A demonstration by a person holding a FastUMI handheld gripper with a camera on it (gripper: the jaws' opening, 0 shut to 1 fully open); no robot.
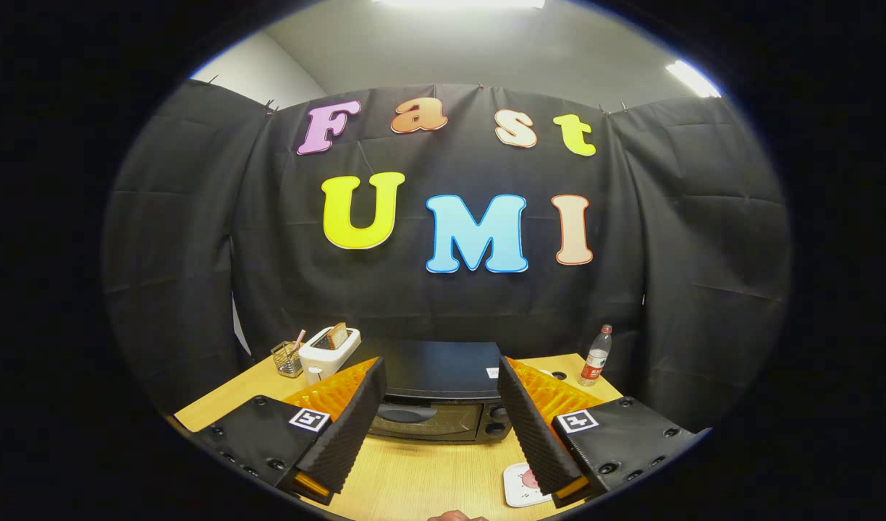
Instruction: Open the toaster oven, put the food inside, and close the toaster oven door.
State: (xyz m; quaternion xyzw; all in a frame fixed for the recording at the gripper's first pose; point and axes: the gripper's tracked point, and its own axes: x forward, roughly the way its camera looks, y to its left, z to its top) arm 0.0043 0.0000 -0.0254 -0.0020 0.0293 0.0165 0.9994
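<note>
A black toaster oven (434, 391) stands on the wooden table (414, 477) just beyond my fingers, its glass door (425, 421) shut and its knobs at the right of the door. My gripper (441, 427) is open, held above the table in front of the oven, with nothing between its fingers. A small white plate (521, 483) with a reddish piece of food on it lies on the table by the right finger, partly hidden behind it.
A white pop-up toaster (328, 352) with a slice of toast stands left of the oven, a wire cup (287, 358) with a straw beside it. A plastic bottle (596, 356) with a red label stands at the table's back right. Black cloth walls the booth.
</note>
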